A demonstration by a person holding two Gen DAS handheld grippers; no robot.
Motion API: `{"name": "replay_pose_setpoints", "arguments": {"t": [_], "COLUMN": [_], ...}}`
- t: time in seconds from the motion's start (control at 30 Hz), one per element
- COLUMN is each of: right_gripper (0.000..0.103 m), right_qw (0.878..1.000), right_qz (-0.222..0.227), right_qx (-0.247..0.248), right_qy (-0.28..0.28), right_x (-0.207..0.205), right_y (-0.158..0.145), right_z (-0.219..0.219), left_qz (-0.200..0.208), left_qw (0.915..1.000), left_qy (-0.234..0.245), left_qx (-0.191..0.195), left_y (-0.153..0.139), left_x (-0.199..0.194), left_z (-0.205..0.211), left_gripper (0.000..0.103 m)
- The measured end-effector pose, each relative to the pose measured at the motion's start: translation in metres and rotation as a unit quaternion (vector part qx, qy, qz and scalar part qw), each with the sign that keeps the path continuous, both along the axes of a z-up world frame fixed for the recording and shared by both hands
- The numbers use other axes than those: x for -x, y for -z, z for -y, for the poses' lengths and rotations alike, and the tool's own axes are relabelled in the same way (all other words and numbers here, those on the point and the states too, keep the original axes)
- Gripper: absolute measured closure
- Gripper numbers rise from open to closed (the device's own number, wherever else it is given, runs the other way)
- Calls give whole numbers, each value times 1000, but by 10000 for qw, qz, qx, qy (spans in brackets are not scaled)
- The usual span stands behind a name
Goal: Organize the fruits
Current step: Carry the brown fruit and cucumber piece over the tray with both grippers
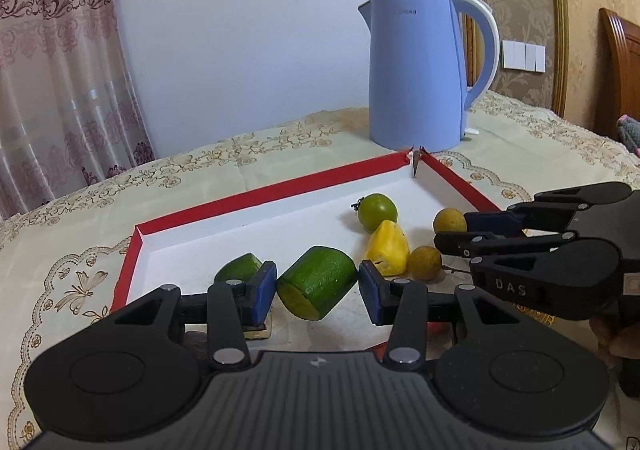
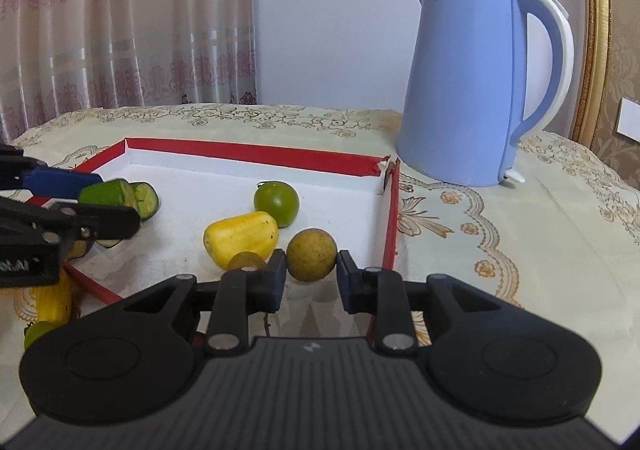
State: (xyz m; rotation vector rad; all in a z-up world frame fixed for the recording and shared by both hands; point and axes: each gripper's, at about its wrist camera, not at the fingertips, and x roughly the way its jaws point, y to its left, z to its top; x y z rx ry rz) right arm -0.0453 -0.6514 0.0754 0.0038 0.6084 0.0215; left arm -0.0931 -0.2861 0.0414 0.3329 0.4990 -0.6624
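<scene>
A red-rimmed white tray [image 1: 256, 191] sits on an embroidered tablecloth [image 1: 72, 217]. At its left, the left gripper [image 1: 317, 290] clamps a dark green cucumber chunk [image 1: 316, 282] with a pale cut face, a second green piece [image 1: 239, 268] beside it. Farther right lie a green tomato [image 1: 377, 211] and a yellow fruit piece [image 1: 387, 248]. The right gripper [image 2: 311, 278] is closed on a round brownish-yellow fruit [image 2: 311, 254]. A blue kettle [image 1: 420, 73] stands behind.
</scene>
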Motion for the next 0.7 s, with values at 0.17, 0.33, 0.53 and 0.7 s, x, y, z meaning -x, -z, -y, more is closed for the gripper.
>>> {"name": "replay_pose_setpoints", "arguments": {"t": [0.17,0.33,0.53,0.7], "right_gripper": [76,53,31,4], "right_qw": [10000,10000,9986,9958], "right_qz": [-18,55,429,755], "right_qx": [54,17,-300,-370], "right_qy": [0,61,-35,364], "right_x": [-1,2,11,17], "right_y": [0,-1,-7,-12], "right_z": [-2,-2,6,16], "left_qz": [39,66,77,67], "left_qw": [10000,9999,9998,9997], "left_qy": [-23,-64,-57,-88], "left_qx": [-75,-129,-185,-201], "left_y": [1,1,2,3], "left_x": [0,0,1,-1], "left_z": [5,8,11,13], "left_gripper": [59,59,59,59]}}
